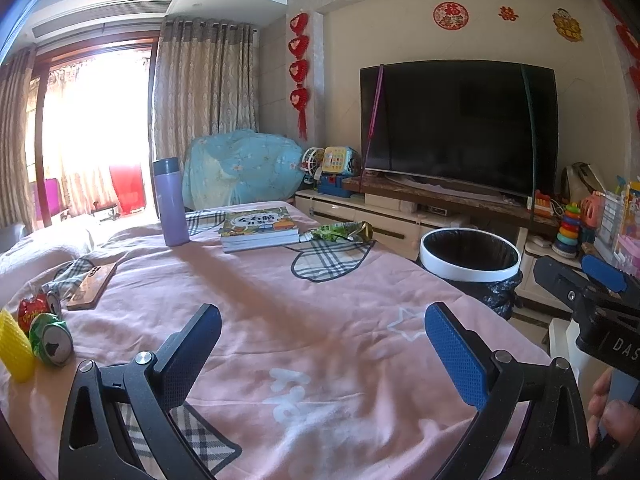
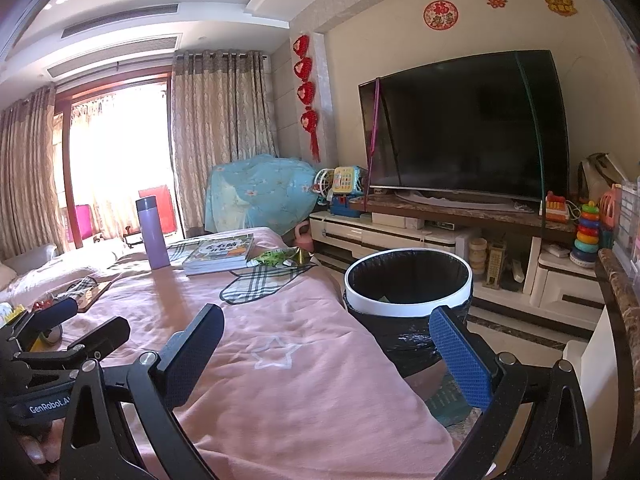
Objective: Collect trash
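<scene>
A crushed green can (image 1: 52, 340), a crushed red can (image 1: 34, 308) and a yellow foam net (image 1: 14, 348) lie at the left edge of the pink-covered table (image 1: 280, 312). A green snack wrapper (image 1: 344, 231) (image 2: 280, 258) lies at the far side beside the book. The white-rimmed bin with a black liner (image 1: 470, 256) (image 2: 408, 280) stands on the floor to the right of the table. My left gripper (image 1: 322, 336) hovers open over the table's near part, empty. My right gripper (image 2: 326, 336) is open and empty above the table's right edge, near the bin.
A purple flask (image 1: 172, 202) (image 2: 152, 232), a stack of books (image 1: 258, 228) (image 2: 220, 254) and a phone (image 1: 92, 286) rest on the table. Behind stand a TV (image 1: 460, 124), a low cabinet (image 2: 400, 236) with toys, and a marble counter edge (image 2: 616, 292) at right.
</scene>
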